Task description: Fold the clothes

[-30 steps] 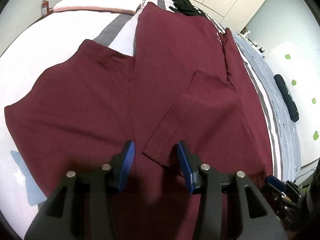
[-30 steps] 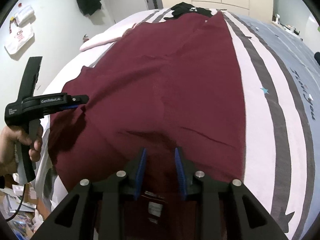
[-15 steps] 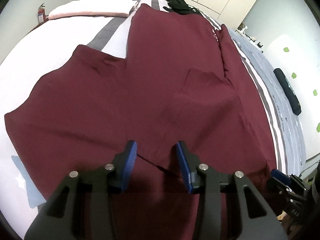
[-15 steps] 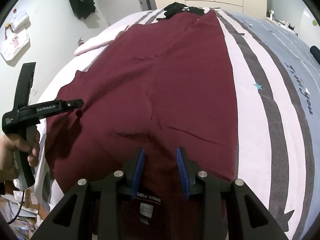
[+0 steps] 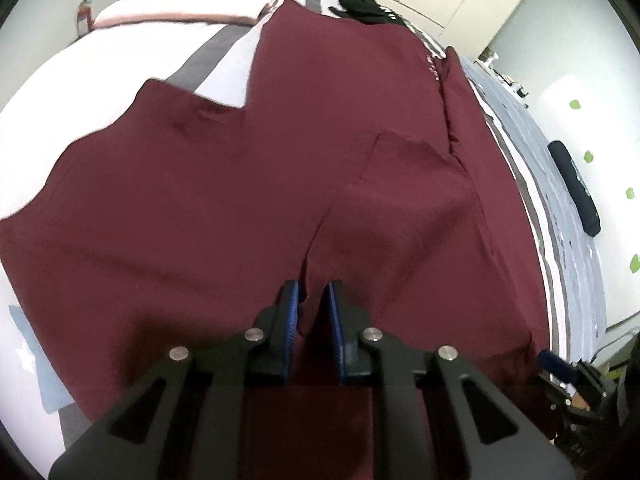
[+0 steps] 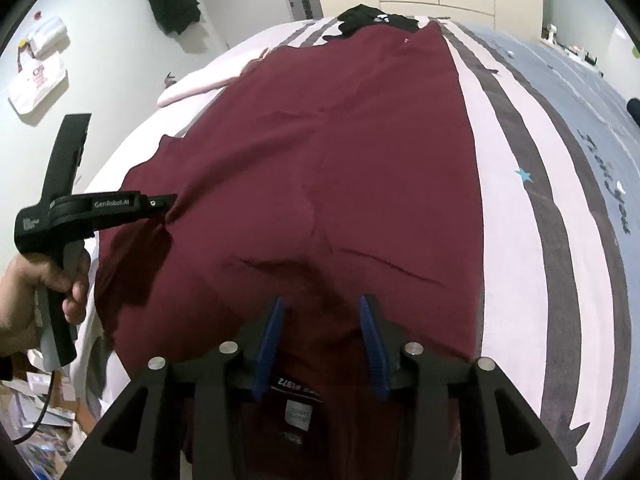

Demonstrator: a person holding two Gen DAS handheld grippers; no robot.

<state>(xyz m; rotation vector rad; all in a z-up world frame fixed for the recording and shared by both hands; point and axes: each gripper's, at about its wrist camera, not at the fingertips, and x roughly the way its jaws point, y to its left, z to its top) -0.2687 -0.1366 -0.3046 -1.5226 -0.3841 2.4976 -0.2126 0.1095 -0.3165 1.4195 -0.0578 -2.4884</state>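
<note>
Right now your left gripper (image 5: 311,300) is closing its jaws on the hem edge of the folded-in sleeve (image 5: 404,200) of the maroon T-shirt (image 5: 224,208), with the cloth edge already running up between the blue pads; from the right wrist view the same tool (image 6: 162,204) appears to have its tip bunching the fabric into a small pucker, so I read this as a pinch being taken to carry that side over. Your left hand (image 6: 36,292) wraps the handle and squeezes the trigger. Your right gripper (image 6: 324,336) is opening, its pads standing apart on either side of the collar region, where the neck label (image 6: 298,416) shows just below; nothing looks pressed between them, so that end seems released to lie flat while the other side gets folded. You have the shirt spread lengthwise along the striped bedspread (image 6: 520,208), one sleeve still out to the side, which leaves room for the next fold. At the far end lies a black garment (image 6: 372,16), touching the shirt's hem.
</note>
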